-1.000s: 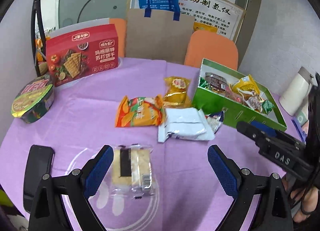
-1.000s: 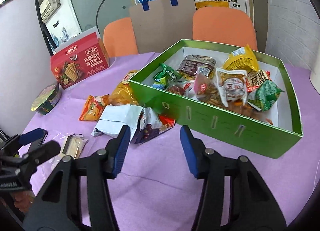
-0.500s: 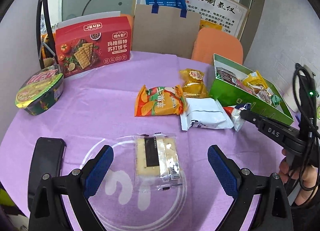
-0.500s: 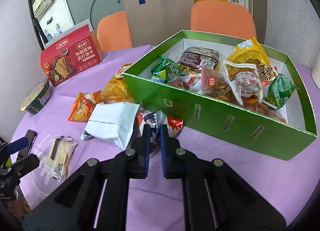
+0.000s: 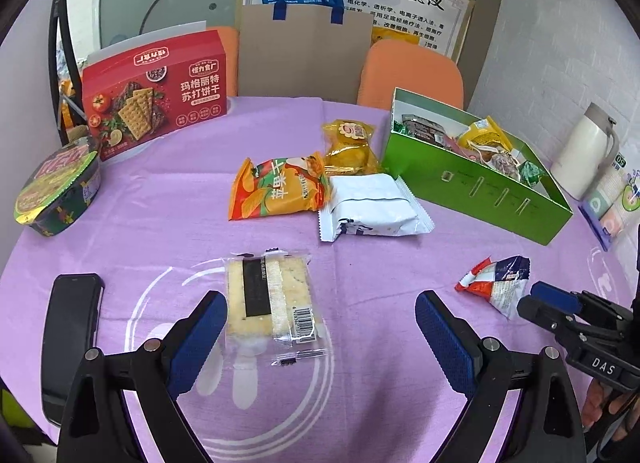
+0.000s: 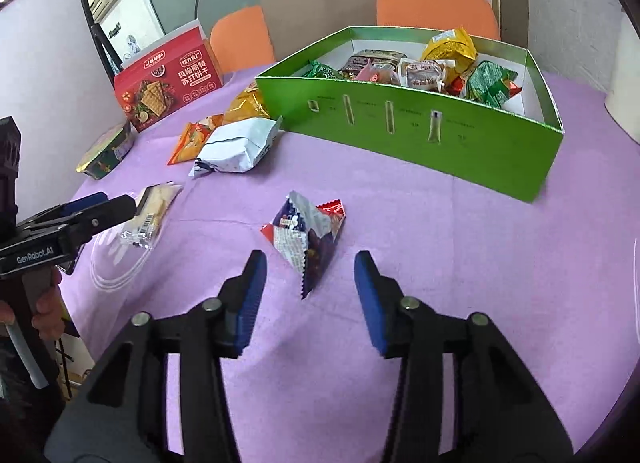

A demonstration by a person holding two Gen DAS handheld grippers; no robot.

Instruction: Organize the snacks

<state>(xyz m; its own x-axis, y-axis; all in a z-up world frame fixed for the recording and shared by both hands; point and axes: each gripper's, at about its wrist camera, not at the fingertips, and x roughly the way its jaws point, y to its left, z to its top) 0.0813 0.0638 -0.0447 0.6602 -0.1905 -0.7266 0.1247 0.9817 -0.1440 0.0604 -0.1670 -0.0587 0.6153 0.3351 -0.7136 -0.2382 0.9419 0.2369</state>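
Note:
A small red-white-and-purple snack packet (image 6: 310,237) lies loose on the purple tablecloth, just ahead of my right gripper (image 6: 310,299), which is open and empty. The same packet (image 5: 496,281) shows at the right in the left wrist view. My left gripper (image 5: 318,331) is open over a clear-wrapped cracker pack (image 5: 270,303), its left finger beside the pack. The green box (image 6: 420,139) behind holds several wrapped snacks. An orange chip bag (image 5: 278,189), a yellow pastry pack (image 5: 350,149) and a white packet (image 5: 372,207) lie loose by the box.
A red cracker box (image 5: 154,93) and a noodle bowl (image 5: 58,193) stand at the far left. A black phone (image 5: 70,337) lies near the left edge. A white flask (image 5: 584,151) and a tissue pack (image 5: 614,203) stand at the right. Orange chairs (image 5: 412,75) sit behind.
My right gripper shut on the small packet by the white packet, pulled it back toward the front of the table, then opened and let it go. The left gripper shifted a little toward the cracker pack.

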